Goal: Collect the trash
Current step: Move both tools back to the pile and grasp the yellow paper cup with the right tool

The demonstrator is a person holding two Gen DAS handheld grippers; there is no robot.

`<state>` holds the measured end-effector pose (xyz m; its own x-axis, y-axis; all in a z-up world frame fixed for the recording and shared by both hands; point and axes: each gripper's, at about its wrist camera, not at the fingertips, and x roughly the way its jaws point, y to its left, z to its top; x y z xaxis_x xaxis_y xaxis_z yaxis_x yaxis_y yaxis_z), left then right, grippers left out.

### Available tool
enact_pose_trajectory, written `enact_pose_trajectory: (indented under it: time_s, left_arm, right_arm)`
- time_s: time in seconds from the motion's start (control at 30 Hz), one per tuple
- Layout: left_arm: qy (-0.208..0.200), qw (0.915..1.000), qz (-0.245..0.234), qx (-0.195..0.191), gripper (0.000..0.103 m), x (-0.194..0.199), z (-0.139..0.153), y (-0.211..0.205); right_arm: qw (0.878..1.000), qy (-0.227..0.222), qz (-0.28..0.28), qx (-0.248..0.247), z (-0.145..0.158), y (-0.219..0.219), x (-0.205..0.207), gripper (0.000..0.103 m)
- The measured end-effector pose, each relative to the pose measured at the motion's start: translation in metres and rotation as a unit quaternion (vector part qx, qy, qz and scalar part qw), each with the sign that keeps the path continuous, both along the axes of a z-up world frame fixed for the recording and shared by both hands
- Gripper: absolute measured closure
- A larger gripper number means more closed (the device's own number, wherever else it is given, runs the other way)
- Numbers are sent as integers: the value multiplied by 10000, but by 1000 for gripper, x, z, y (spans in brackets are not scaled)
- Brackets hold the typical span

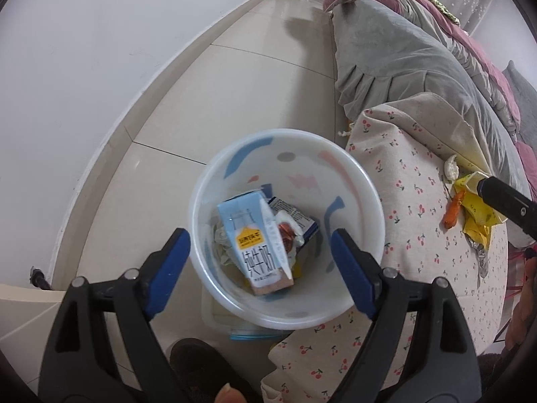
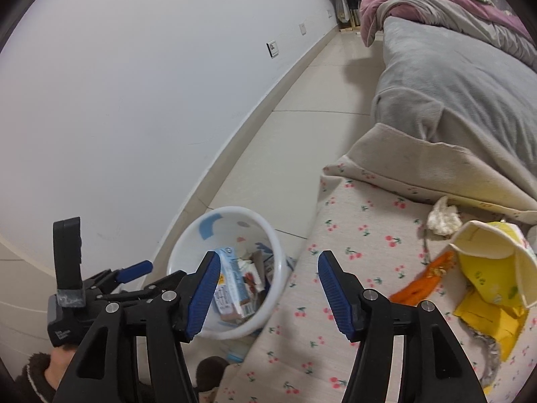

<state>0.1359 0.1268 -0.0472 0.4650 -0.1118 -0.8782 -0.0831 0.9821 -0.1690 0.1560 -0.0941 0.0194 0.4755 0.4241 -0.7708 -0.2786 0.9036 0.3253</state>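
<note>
A white trash bin [image 1: 362, 188] stands on the floor beside the bed; it shows too in the right wrist view [image 2: 278, 252]. Inside lie a blue milk carton [image 1: 248, 231], crumpled wrappers and other cartons. My left gripper [image 1: 260, 245] is open and empty, straight above the bin. My right gripper [image 2: 266, 280] is open and empty, over the bed edge between the bin and the trash. On the cherry-print sheet [image 2: 362, 235] lie a yellow carton [image 2: 490, 268], an orange wrapper [image 2: 423, 282] and a crumpled white tissue [image 2: 443, 218].
A grey blanket [image 1: 402, 50] and pink quilt cover the bed further back. A white wall [image 2: 134, 100] and beige tiled floor [image 1: 235, 84] run along the left. A blue-lidded box [image 1: 248, 332] sits under the bin. My slipper shows at the bottom.
</note>
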Motion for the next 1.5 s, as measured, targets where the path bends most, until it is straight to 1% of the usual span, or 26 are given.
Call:
enact_pose_trajectory:
  time_s: [0.3,0.57,0.63,0.67,0.7,0.73,0.87,1.0,1.17,1.43,1.47,1.5]
  left_arm:
    - [-16,9998,-183,-44,17,2,9,-23]
    - [1,9992,-393,-112,16,7,15,-53]
    - [7,9989,-463,-74,14,8,15,-61]
    - [12,9987,-507,-44,11,8,15,-66]
    - [13,9985,-553,-17,3,9,14,-71]
    - [6,9984,-573,-5,1,8,15,-73]
    - [17,9978,-660,33,1,8,14,-83]
    - [45,9978,-661,48,1,9,14,-88]
    - [98,9978,-656,33,1,11,12,-94]
    - [154,9971,-741,10,1,13,10,-110]
    - [154,9970,-759,11,1,13,10,-113]
    - [153,9969,-777,12,1,14,11,-115]
  right_arm:
    - [9996,-74,-221,-155,8,-35,-10,38]
    - [9974,-160,-570,-411,16,-83,-22,34]
    - [9965,-161,-683,-449,18,-97,-24,34]
    - [9959,-161,-752,-484,19,-106,-24,33]
    - [9952,-165,-811,-512,20,-114,-25,33]
    - [9945,-172,-882,-547,20,-121,-25,32]
    - [9905,-138,-1161,-717,21,-152,-24,30]
    - [9862,56,-1366,-931,11,-179,-18,29]
    - [9810,400,-1503,-1162,-12,-200,-7,29]
    - [9781,533,-1554,-1279,-29,-198,13,30]
    - [9779,570,-1551,-1278,-31,-197,15,31]
    - [9777,599,-1555,-1279,-33,-196,17,34]
